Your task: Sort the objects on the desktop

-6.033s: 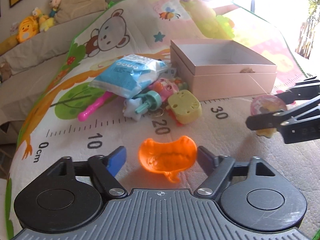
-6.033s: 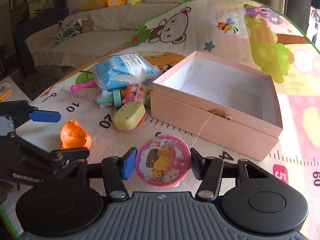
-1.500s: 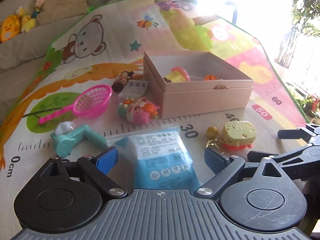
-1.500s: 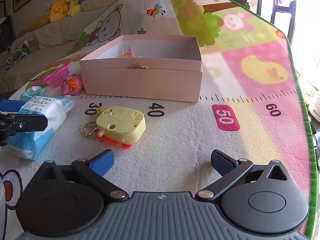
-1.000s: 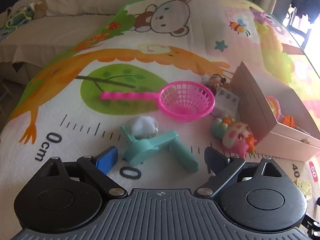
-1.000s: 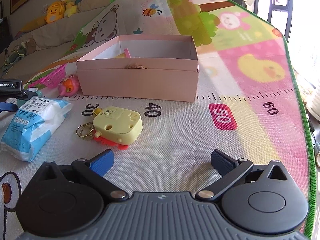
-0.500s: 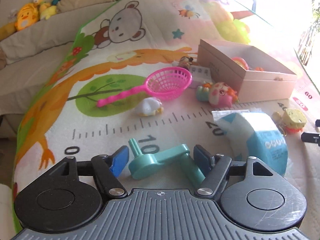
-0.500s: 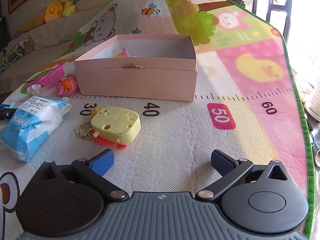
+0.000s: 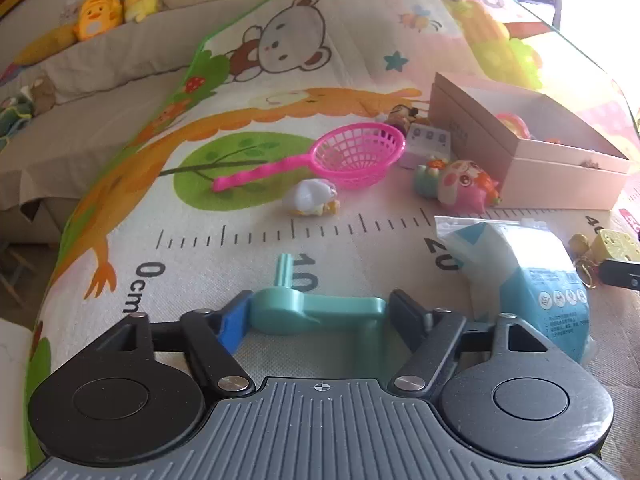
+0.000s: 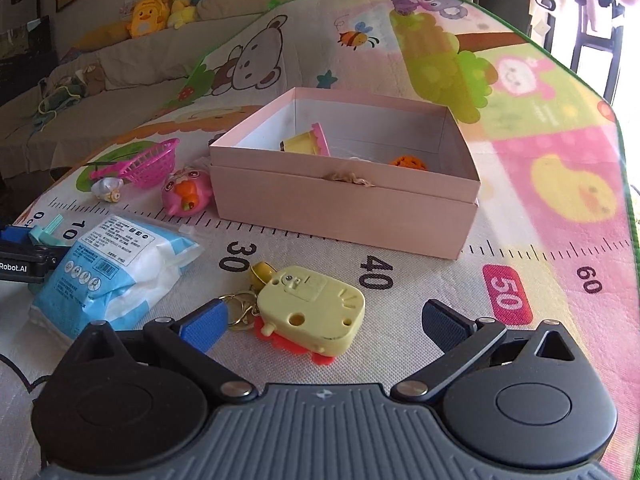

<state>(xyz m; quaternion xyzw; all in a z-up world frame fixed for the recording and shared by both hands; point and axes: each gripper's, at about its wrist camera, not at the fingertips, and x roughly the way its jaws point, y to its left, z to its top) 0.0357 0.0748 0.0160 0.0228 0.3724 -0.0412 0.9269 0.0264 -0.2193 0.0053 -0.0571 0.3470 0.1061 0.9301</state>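
My left gripper [image 9: 318, 312] is shut on a teal plastic toy [image 9: 316, 314] low over the play mat, near the 10 cm mark. It also shows at the left edge of the right wrist view [image 10: 24, 246]. My right gripper [image 10: 322, 322] is open, its fingers on either side of a yellow keychain toy [image 10: 312, 308] that lies on the mat. The open pink box [image 10: 348, 204] stands beyond it and holds a pink-and-yellow toy [image 10: 306, 142] and an orange toy [image 10: 408, 162]. It shows at the right of the left wrist view [image 9: 560, 168].
A blue-white wipes pack [image 10: 116, 272] lies left of the keychain toy. A pink net scoop [image 9: 352, 156], a white duck figure [image 9: 312, 198], a pink round toy [image 9: 460, 188] and a small card [image 9: 428, 142] lie left of the box. A sofa with plush toys [image 9: 96, 20] stands behind.
My left gripper has closed onto the teal toy. My right gripper has moved forward so its open fingers flank the yellow keychain toy.
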